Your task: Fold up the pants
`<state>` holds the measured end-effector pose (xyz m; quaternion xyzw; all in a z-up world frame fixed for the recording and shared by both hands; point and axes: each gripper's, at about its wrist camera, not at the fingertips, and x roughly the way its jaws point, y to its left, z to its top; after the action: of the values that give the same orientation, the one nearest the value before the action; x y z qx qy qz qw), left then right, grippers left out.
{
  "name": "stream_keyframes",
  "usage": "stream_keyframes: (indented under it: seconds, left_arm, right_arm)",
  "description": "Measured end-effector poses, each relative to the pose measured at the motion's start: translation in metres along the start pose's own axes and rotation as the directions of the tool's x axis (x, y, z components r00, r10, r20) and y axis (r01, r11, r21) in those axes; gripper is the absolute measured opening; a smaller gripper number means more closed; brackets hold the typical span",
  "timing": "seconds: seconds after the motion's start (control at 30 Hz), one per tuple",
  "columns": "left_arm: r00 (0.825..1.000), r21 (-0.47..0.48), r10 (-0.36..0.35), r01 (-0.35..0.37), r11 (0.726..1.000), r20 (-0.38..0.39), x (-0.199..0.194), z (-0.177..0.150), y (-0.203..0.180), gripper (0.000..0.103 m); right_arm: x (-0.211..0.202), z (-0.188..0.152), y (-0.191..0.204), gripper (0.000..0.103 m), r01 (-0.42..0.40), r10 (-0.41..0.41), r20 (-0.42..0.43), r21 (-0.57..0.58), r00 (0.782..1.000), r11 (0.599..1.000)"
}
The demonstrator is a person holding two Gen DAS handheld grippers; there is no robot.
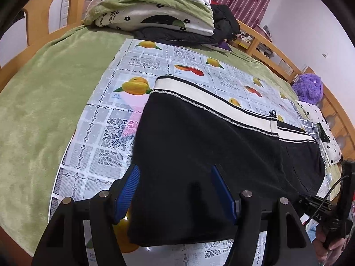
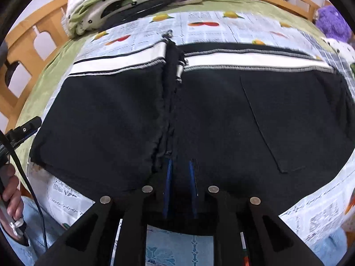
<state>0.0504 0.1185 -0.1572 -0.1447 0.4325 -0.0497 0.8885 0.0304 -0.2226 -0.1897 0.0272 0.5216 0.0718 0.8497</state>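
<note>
Black pants [image 1: 199,146] with a white waistband [image 1: 213,102] lie spread on a fruit-print cloth [image 1: 97,146] on the bed. In the left wrist view my left gripper [image 1: 175,170] is open, its blue pads [image 1: 128,188] astride the pants' near left edge. In the right wrist view the pants [image 2: 221,115] fill the frame, with the fly open down the middle and a back pocket at right. My right gripper [image 2: 180,163] is nearly closed, its blue pads [image 2: 169,177] pinching the black fabric at the crotch edge.
A green blanket [image 1: 40,102] covers the bed. Folded bedding [image 1: 155,6] and dark clothes are piled at the far end. A purple plush toy [image 1: 308,88] and a pillow lie at right. Wooden bed rails [image 1: 288,62] surround the bed.
</note>
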Motion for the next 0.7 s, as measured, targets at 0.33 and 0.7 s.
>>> stream_keyframes:
  seconds: [0.33, 0.7]
  left_arm:
    - [1.0, 0.029, 0.012, -0.012, 0.999, -0.001, 0.001, -0.002, -0.006, 0.065]
    - [1.0, 0.026, 0.004, -0.004, 1.0, -0.007, 0.001, -0.003, -0.003, 0.065]
  right_arm:
    - [-0.013, 0.004, -0.004, 0.031, 0.041, -0.042, 0.038, 0.023, 0.998, 0.999]
    - [-0.023, -0.003, -0.016, 0.034, 0.066, -0.075, 0.072, 0.117, 0.995, 0.991]
